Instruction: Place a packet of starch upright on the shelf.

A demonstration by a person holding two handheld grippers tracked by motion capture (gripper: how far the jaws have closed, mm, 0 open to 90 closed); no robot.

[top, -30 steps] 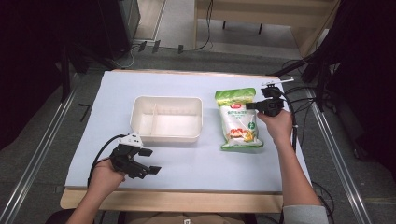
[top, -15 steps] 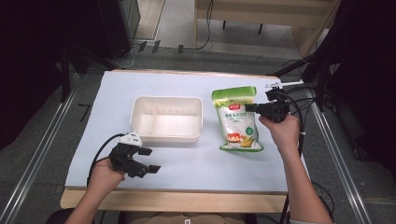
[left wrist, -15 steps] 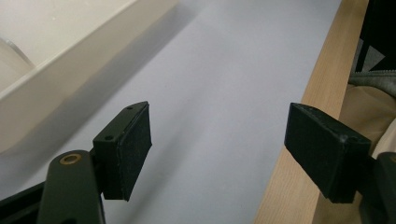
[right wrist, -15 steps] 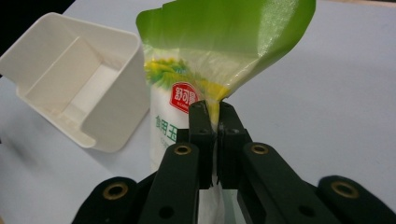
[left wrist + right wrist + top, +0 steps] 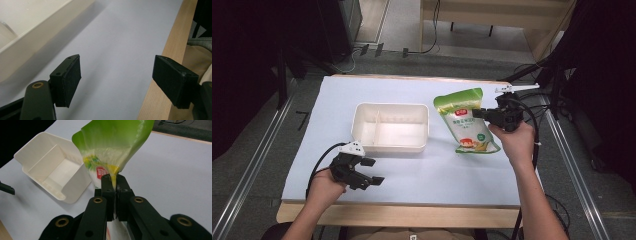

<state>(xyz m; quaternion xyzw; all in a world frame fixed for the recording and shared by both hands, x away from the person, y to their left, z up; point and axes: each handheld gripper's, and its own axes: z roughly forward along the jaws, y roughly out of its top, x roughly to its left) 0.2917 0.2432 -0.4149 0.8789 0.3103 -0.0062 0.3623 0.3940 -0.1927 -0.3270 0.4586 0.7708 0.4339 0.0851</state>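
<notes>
White tabletop [image 5: 422,95]; right tongs [image 5: 113,185] clamped on green pouch [image 5: 112,147], red label unreadable; left tongs [image 5: 117,82] wide open.

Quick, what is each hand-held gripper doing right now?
Left hand-held gripper: open, holding nothing, over the table.
Right hand-held gripper: shut on the green snack bag.

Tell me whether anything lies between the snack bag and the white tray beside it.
Nothing visible does. The right gripper is shut on the snack bag, and only bare table cover lies between it and the white tray, whose compartments look empty.
</notes>
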